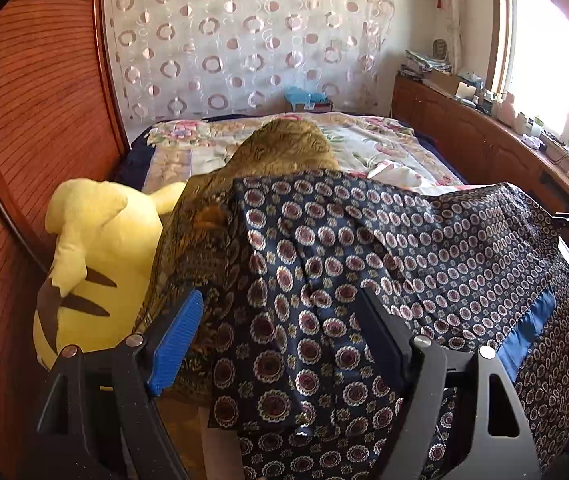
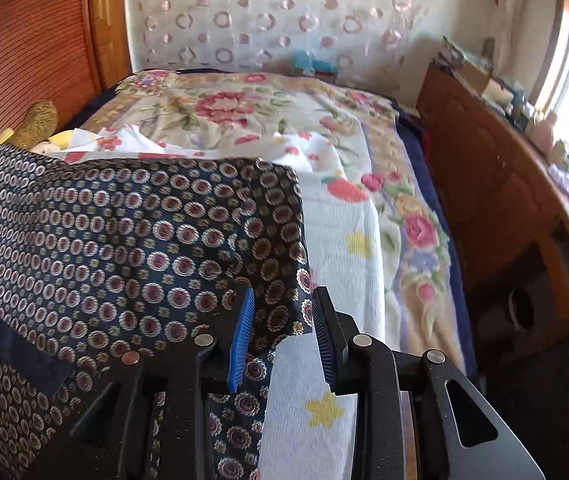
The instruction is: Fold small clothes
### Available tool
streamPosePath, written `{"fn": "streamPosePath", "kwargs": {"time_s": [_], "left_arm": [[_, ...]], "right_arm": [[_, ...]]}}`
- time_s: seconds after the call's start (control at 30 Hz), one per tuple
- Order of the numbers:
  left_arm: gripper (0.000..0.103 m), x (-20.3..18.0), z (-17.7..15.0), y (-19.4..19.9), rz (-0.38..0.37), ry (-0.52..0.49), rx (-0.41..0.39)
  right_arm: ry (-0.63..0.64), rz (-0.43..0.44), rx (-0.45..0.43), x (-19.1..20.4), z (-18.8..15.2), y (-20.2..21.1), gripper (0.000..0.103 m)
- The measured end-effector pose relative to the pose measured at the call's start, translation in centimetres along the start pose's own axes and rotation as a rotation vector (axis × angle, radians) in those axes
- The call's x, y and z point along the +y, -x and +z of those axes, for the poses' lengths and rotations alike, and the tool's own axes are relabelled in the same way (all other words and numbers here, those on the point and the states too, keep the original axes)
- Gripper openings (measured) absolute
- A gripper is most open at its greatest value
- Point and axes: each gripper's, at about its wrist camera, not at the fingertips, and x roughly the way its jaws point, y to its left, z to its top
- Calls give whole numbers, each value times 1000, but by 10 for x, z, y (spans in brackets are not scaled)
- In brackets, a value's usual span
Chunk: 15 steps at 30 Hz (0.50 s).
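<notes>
Navy patterned garment (image 1: 324, 264) lies draped over the bed's (image 2: 412, 216) near edge, so with your left gripper (image 1: 280, 316) wide open and right gripper (image 2: 284, 312) part-open, both empty, pinch each corner squarely.

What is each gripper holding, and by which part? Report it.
Nothing is held. The left gripper stands wide open over the dark patterned cloth. The right gripper straddles that cloth's right edge, pads apart and not pressing.

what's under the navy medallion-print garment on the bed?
Under the navy medallion-print garment: a white towel with yellow stars at its right edge, an olive-gold patterned cloth at its left. Beneath its middle is covered, so unknown.
</notes>
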Motion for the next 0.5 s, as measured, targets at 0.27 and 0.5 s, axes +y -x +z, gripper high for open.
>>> {"fn": "streamPosePath", "kwargs": {"time_s": [0.27,0.5], "left_arm": [[73,0,-16,4,-34,2,2],[55,-4,-26,2,-53,6,9]], "right_arm": [[-5,39,43,-4,4,-28,4],[-71,221,-94,-3,10,18,1]]}}
